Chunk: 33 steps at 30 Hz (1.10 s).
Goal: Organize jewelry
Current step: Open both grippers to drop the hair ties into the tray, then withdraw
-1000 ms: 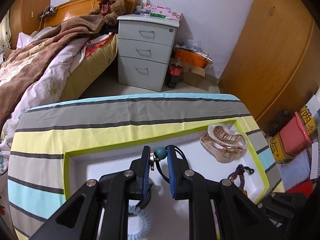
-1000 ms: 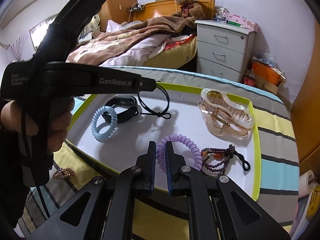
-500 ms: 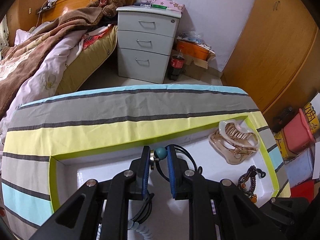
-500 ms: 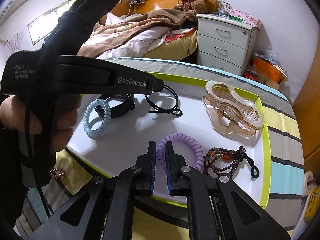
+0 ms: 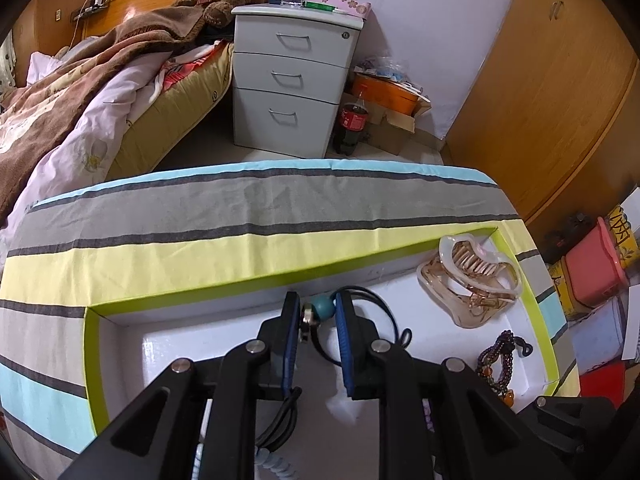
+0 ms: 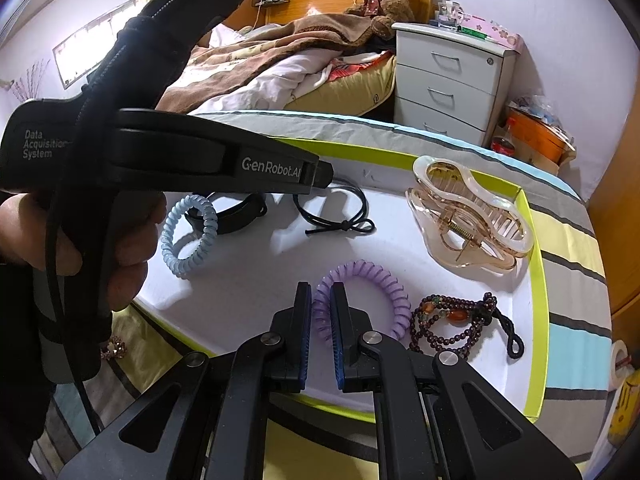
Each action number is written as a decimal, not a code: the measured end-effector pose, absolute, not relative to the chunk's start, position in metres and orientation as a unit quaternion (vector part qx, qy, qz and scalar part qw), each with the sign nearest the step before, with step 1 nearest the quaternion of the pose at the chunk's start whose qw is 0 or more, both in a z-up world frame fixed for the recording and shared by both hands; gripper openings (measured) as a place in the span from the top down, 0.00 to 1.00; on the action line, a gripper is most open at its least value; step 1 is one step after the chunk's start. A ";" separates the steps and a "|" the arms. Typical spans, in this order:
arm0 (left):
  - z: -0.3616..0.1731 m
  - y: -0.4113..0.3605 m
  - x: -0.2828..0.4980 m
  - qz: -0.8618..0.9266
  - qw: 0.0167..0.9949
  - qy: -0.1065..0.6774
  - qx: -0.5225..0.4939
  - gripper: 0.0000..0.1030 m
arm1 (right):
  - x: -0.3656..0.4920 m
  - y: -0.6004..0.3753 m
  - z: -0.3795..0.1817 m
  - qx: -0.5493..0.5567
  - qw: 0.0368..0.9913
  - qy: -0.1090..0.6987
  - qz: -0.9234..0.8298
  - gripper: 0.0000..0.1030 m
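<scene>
A white tray with a green rim [image 5: 192, 292] lies on the striped cloth. My left gripper [image 5: 318, 309] is shut on a teal bead [image 5: 322, 307] and its metal fitting, and the bead's black cord [image 6: 340, 216] trails down onto the tray floor. In the right wrist view a hand holds the left gripper [image 6: 326, 172] over the tray's far side. My right gripper [image 6: 320, 298] is shut on the near edge of a purple coil hair tie [image 6: 380, 280] at the tray's near side.
In the tray lie a clear amber hair claw [image 6: 468, 216], a dark bead bracelet [image 6: 452, 324], a light blue coil tie [image 6: 188, 236] and a black band [image 6: 236, 216]. A small sparkly piece [image 6: 110, 348] sits on the cloth outside. A bed and a drawer unit [image 5: 292, 76] stand beyond.
</scene>
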<state>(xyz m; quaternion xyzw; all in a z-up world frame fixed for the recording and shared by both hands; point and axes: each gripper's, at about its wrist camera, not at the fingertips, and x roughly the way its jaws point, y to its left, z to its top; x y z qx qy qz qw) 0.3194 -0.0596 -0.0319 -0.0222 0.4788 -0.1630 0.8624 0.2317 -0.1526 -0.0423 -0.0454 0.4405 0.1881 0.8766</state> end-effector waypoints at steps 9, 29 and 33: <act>-0.028 -0.059 0.318 -0.164 0.864 0.475 -0.026 0.67 | 0.233 -0.156 -0.041 -0.037 0.877 0.441 0.186 0.85; 0.016 -0.037 0.252 -0.152 0.891 0.427 -0.031 0.52 | 0.197 -0.170 -0.011 -0.009 0.899 0.406 0.166 0.70; 0.022 -0.030 0.230 -0.141 0.898 0.416 -0.030 0.48 | 0.184 -0.171 -0.004 -0.006 0.902 0.399 0.163 0.70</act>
